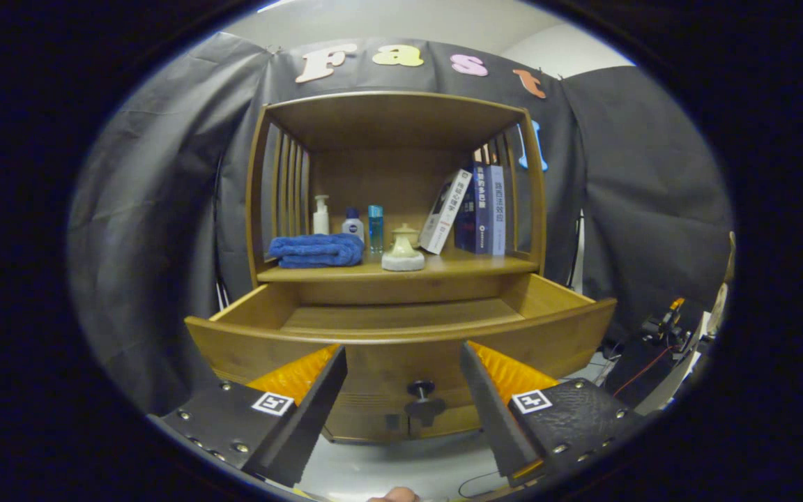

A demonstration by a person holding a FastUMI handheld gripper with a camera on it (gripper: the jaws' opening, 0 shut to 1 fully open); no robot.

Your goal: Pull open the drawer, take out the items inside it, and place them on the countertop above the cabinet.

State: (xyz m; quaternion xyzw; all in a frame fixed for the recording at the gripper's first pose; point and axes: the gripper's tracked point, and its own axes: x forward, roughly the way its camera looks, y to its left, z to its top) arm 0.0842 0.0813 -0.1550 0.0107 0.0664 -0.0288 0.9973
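I have the gripper (401, 362) spread wide, its 2 fingers (318, 390) standing well apart and holding nothing. Between them, just ahead of the tips, sits the dark round knob (422, 390) on the front of the drawer (401, 341); neither finger touches it. The drawer is pulled out toward me from the wooden cabinet (394, 209), and I look down over its front edge onto its bare wooden floor; I can see no items on the part of the floor that shows, though the strip right behind the front panel is hidden from me. Beyond the drawer lies the countertop (457, 267), which is the shelf of the open compartment above. On it, at the left, lies a folded blue towel (316, 251). Behind the towel stand a white pump bottle (320, 216), a small white bottle with a blue cap (353, 224) and a slim clear blue bottle (375, 229), all close together. Just right of the towel, near the shelf's front edge, stands a pale green lidded jar (403, 249) on a round base. Further right, 3 books (475, 209) stand against the cabinet's slatted right side, the white 1 leaning against the 2 dark blue ones.
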